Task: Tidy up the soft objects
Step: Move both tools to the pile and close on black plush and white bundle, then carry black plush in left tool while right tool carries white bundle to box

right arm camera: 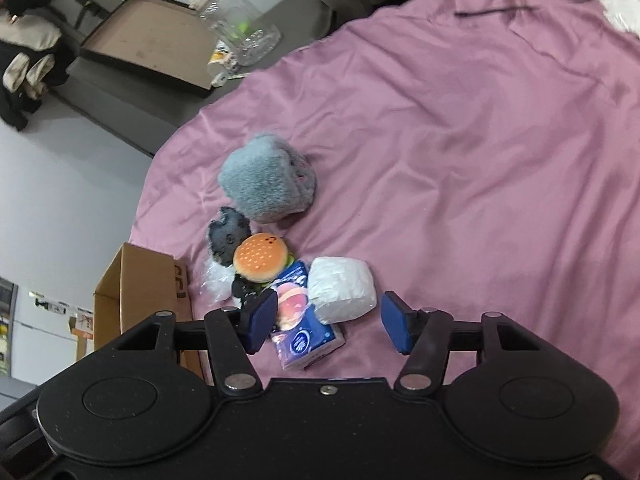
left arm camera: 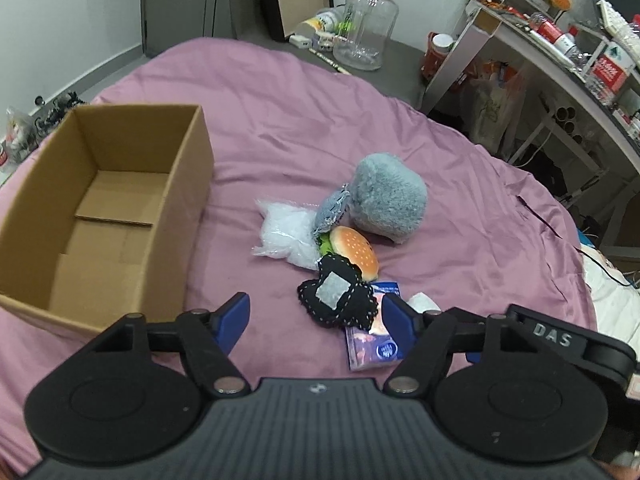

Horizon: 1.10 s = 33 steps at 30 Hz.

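Near the middle of the left wrist view, a small heap of soft things lies on the pink bed sheet (left arm camera: pixel 360 120): a grey plush (left arm camera: pixel 390 198), a burger toy (left arm camera: pixel 356 251) just below it, a black heart cushion (left arm camera: pixel 340 300) with white stitching and a grey patch, a clear plastic bag (left arm camera: pixel 286 232) to the left, and a small denim piece (left arm camera: pixel 330 212) leaning against the plush. Below the heart, a blue tissue pack (left arm camera: pixel 374 344) shows partly under it, and a white bundle (left arm camera: pixel 422 302) peeks out at its right.

At the left of that frame stands an open cardboard box (left arm camera: pixel 188 184), with nothing visible inside, apart from the heap. The left gripper (left arm camera: pixel 316 320) hovers low in the frame with its jaws spread wide, holding nothing; the heart lies between and just beyond the blue fingertips (left arm camera: pixel 236 312).

In the right wrist view the same heap sits left of centre: plush (right arm camera: pixel 268 178), denim piece (right arm camera: pixel 228 234), burger (right arm camera: pixel 260 256), tissue pack (right arm camera: pixel 300 320) and white bundle (right arm camera: pixel 344 290) side by side, touching. The right gripper (right arm camera: pixel 328 320) has its jaws wide apart and empty, with the tissue pack and bundle lying between the fingertips (right arm camera: pixel 262 316). The box (right arm camera: pixel 140 292) shows at the lower left edge.

Beyond the bed, a big clear bottle (left arm camera: pixel 366 26) stands on the floor at the top of the left view, and a cluttered shelf (left arm camera: pixel 560 52) fills the upper right.
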Tool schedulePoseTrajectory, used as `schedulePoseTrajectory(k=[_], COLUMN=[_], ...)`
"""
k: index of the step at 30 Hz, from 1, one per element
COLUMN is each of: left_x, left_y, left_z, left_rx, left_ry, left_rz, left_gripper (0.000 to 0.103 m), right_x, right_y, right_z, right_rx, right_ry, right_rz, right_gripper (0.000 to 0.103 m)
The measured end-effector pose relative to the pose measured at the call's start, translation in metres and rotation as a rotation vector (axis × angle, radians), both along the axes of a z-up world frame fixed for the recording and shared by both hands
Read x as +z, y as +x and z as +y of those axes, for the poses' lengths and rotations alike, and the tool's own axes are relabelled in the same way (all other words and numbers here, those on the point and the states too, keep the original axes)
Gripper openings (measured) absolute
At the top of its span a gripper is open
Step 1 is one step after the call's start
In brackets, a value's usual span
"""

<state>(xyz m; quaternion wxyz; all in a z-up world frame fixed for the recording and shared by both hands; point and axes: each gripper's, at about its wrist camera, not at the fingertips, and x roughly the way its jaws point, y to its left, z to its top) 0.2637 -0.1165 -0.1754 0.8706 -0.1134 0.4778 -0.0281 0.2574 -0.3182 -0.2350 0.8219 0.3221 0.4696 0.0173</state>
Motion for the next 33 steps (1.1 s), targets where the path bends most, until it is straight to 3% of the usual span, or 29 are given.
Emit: schedulePoseTrajectory(k=[10, 16, 21, 24, 33], left_x=[-0.034, -0.054, -0.070, -0.068, -0.045], left_y=[0.034, 0.055, 0.063, 0.063, 0.040], left_z=[-0.003, -0.007, -0.005, -0.003, 0.011], left_rx=[0.060, 0.102, 0.149, 0.161, 0.143], left_ry=[-0.035, -0.044, -0.066, -0.079, -0.130], left_rz=[0.057, 0.121, 0.209, 0.215, 0.169], left_gripper=[0.072, 0.070, 0.049, 0.042, 0.041], right_x=[-0.026, -0.039, -0.047, -0.047, -0.026], right_y=[0.016, 0.029, 0.039, 0.040, 0.025], right_z=[-0.006, -0.002, 0.001, 0.001, 0.011], right_rx=[-0.011, 0.000, -0.002, -0.005, -0.006], right_ry=[0.086, 0.070, 0.055, 0.053, 0.007], right_rz=[0.058, 0.096, 0.104, 0.102, 0.059], right_gripper=[0.053, 0.046, 0.045, 0.045, 0.044])
